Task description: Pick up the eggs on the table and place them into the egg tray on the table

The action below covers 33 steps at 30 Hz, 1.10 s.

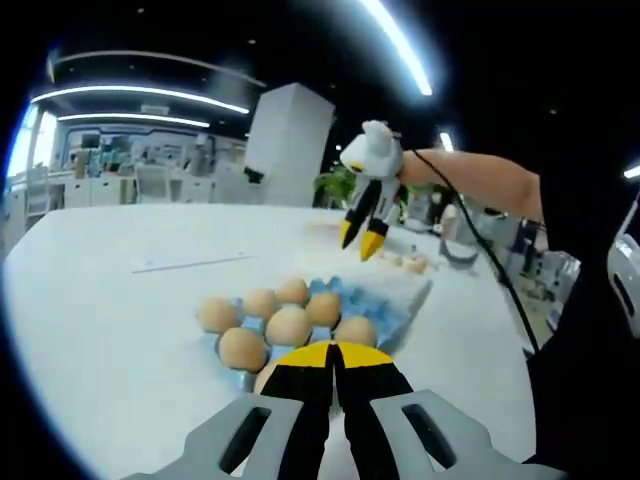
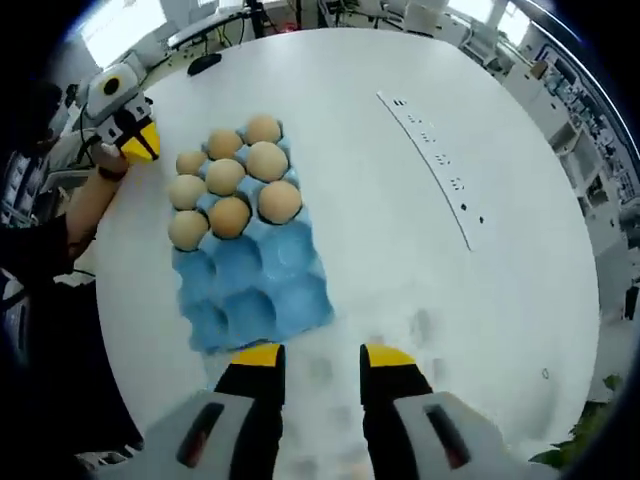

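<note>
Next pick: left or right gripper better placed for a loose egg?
Right. The right gripper hangs open just above the loose tan eggs beyond the blue egg tray's empty end; the left gripper is shut, at the filled end.

Bright overhead strips, perhaps slight blur.

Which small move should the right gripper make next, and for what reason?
Probably lower the right gripper onto one of the loose eggs beneath it and close. Its jaws stand open and hold nothing, the left gripper view shows it hovering above those eggs, and the blue egg tray has empty cells at its near end.
</note>
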### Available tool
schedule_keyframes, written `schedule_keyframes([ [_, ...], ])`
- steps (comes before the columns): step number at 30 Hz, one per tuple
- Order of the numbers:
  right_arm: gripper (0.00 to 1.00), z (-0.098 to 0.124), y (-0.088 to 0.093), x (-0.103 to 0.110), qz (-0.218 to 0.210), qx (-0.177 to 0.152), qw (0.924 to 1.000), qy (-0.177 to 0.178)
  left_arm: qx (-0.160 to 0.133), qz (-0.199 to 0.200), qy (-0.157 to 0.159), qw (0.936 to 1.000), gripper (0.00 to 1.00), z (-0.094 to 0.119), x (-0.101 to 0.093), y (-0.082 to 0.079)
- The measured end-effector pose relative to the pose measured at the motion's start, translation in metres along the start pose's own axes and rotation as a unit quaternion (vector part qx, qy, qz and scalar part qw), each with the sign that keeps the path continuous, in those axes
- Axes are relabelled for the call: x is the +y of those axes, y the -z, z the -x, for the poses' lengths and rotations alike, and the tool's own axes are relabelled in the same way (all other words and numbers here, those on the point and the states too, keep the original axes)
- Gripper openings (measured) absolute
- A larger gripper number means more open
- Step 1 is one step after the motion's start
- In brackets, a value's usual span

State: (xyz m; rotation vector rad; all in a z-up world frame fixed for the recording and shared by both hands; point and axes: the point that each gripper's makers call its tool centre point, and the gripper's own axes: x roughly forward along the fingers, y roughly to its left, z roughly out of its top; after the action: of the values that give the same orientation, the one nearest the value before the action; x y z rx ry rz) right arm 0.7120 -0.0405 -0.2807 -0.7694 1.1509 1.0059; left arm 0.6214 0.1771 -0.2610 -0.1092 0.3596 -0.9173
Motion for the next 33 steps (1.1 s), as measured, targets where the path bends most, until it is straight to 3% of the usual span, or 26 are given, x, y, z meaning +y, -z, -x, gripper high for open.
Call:
schedule_keyframes([
  [6, 0.31, 0.003, 0.039, -0.004, -0.017, 0.008, 0.9998, 0.001, 0.006, -0.002, -0.001, 1.0, 0.0, -0.002, 0.0, 0.002],
  [18, 0.3, 0.019, 0.089, 0.002, -0.027, -0.001, 0.9996, 0.005, 0.014, -0.007, -0.008, 0.9998, 0.0, -0.005, 0.001, 0.006],
  [24, 0.3, 0.02, 0.123, -0.013, -0.05, 0.018, 0.9986, 0.006, 0.016, -0.005, -0.01, 0.9998, 0.0, -0.006, 0.003, 0.008],
  [33, 0.29, 0.02, 0.162, -0.008, -0.052, 0.032, 0.9981, 0.014, 0.019, 0.002, -0.009, 0.9998, 0.0, -0.007, 0.003, 0.011],
])
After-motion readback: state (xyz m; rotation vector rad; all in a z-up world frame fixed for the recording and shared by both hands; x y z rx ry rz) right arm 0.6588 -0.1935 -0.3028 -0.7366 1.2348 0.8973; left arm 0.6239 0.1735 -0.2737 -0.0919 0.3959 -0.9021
